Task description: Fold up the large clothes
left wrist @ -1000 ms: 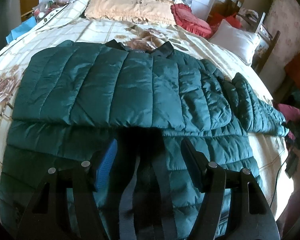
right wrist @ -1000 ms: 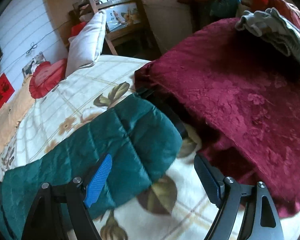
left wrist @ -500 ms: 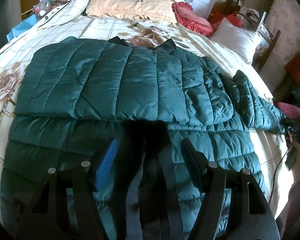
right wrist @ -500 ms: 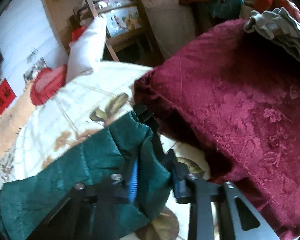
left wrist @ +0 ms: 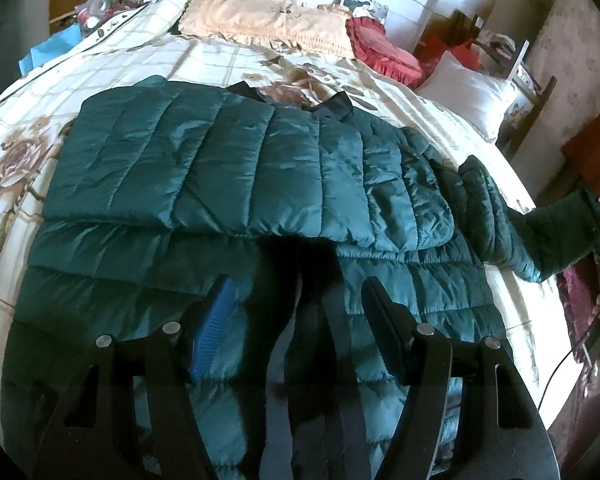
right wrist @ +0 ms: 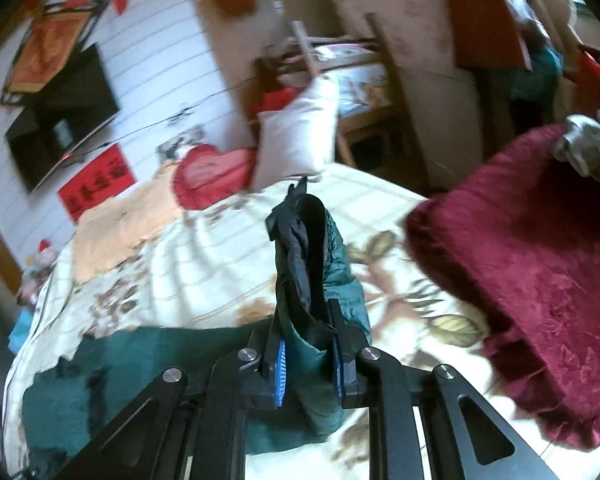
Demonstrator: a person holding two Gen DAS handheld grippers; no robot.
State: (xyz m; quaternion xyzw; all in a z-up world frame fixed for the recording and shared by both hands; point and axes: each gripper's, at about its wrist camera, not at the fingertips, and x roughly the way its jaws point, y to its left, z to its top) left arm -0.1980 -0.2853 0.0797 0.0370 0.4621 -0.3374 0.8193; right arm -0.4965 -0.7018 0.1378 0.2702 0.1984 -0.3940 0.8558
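A dark green quilted puffer jacket [left wrist: 228,176] lies spread on the floral bedspread [left wrist: 220,64], one side folded across its body. Its right sleeve [left wrist: 548,236] is lifted off the bed at the right edge. My left gripper [left wrist: 296,308] is open and empty, hovering over the jacket's lower part. My right gripper [right wrist: 308,360] is shut on the sleeve's cuff end [right wrist: 304,264], which stands up between the pads with its black lining showing. The jacket body shows in the right wrist view [right wrist: 140,364] at lower left.
A peach pillow [left wrist: 268,20], a red cushion [left wrist: 384,54] and a white pillow [left wrist: 468,94] lie at the bed's head. A maroon quilt [right wrist: 540,264] with grey cloth [right wrist: 592,148] on it sits by the bed's right side. A wooden chair [right wrist: 360,92] stands behind.
My right gripper closed on the sleeve's cuff and lifted it off the bed. The left gripper stayed open over the jacket and drifted slightly.
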